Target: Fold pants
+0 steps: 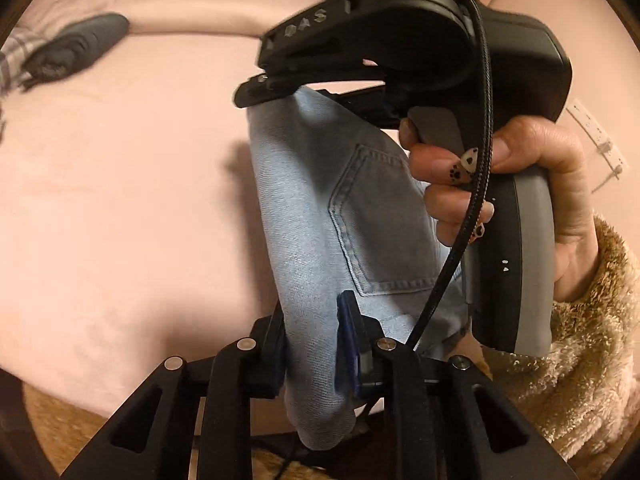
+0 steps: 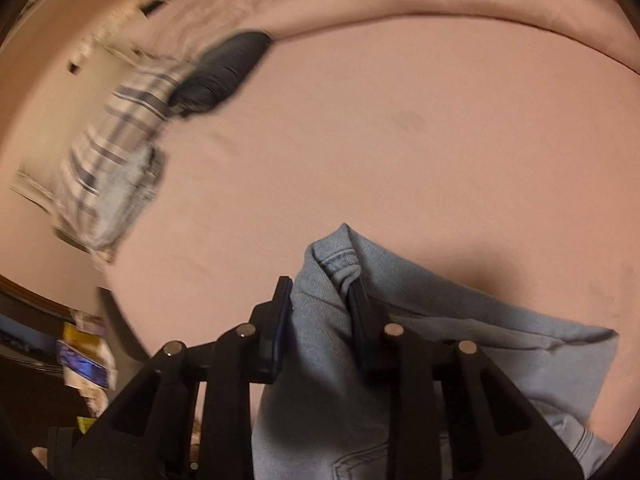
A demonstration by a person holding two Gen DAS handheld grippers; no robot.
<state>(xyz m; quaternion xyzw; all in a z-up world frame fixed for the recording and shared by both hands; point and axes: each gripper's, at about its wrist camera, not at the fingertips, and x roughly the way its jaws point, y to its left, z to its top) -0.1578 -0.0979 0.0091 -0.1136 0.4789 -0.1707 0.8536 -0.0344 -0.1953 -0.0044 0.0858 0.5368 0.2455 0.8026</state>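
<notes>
Left gripper (image 1: 316, 344): nearest my left wrist view, its black fingers are clenched on the light blue denim pants (image 1: 320, 216).
Right gripper (image 2: 320, 312): pinching a bunched fold of the same pants (image 2: 460, 360), by the waistband as far as I can tell.
Pants: stretched between both grippers, above the pink bedspread (image 1: 120, 180), back pocket showing.
Right hand (image 1: 520, 184): wraps the grey handle, fuzzy tan sleeve at the wrist.
Far off: dark grey folded garment (image 2: 224, 72) beside plaid cloth (image 2: 116, 136), both blurred.
</notes>
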